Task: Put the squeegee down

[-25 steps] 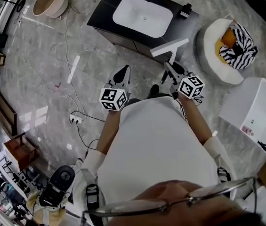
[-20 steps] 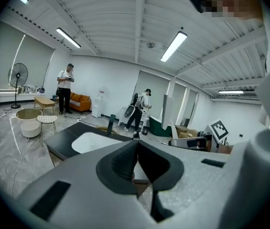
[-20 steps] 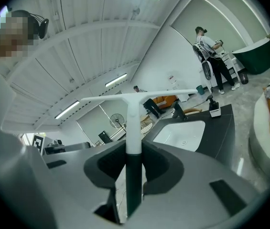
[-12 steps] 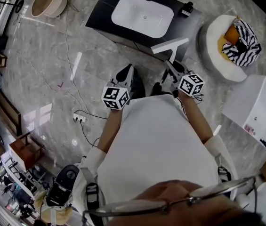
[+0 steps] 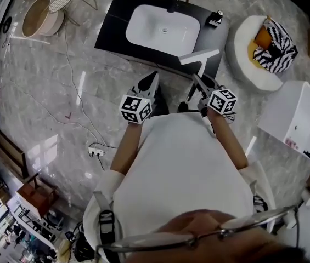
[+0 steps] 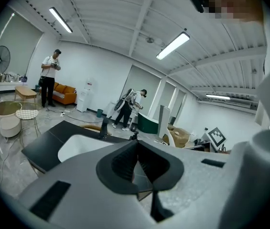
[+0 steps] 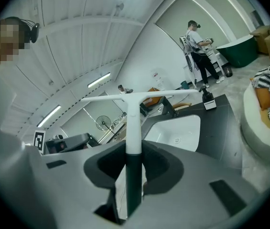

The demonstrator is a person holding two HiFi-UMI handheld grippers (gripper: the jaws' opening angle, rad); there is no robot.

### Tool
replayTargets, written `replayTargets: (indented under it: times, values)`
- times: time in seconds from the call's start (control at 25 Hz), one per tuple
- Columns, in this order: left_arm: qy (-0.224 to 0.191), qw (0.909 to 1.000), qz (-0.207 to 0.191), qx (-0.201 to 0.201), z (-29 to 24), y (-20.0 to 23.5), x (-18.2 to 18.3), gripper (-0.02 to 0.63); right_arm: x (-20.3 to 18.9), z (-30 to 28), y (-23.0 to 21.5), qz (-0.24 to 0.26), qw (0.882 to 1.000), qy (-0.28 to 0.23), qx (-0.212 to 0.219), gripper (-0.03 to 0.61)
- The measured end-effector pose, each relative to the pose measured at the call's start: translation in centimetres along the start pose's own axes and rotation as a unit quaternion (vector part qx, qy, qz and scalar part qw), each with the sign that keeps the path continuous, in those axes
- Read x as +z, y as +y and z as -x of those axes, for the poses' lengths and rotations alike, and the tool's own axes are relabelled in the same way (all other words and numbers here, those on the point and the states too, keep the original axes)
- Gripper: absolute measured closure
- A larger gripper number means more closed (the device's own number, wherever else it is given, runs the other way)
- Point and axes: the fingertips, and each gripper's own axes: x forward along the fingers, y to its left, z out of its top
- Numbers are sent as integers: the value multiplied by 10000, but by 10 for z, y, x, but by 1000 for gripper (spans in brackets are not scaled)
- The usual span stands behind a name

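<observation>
The right tool (image 7: 134, 163) is partly closed, its pads clamped on the handle of the squeegee (image 7: 134, 128). The handle stands upright between the jaws. Its dark lower section is in the grip and its white upper section rises clear of the tips, with the white blade set crosswise at the top. In the head view the blade lies over the near right edge of the dark surface (image 5: 116, 21), near the white basin (image 5: 163, 26). Contact with the surface cannot be determined. The left tool (image 6: 137, 147) has its jaws together with nothing held. It sits beside the right tool, apart from the squeegee.
</observation>
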Motion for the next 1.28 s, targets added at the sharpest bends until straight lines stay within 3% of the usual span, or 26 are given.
replayTargets:
  times: [0.28, 0.48, 0.92, 1.28]
  values:
    - [122, 9990, -168, -403, -22, 62, 32, 609, 10, -47, 4, -114, 9990, -152, -401, 479]
    - [216, 9962, -247, -808, -43, 83, 45, 609, 27, -66, 4, -71, 9964, -435, -720, 479]
    - [585, 9843, -309, -1639, -90, 84, 44, 609, 46, -48, -22, -42, 9838, -746, -1630, 479]
    - [913, 9798, -172, -1771, -122, 58, 20, 609, 46, -21, -65, -34, 9768, -326, -2115, 479]
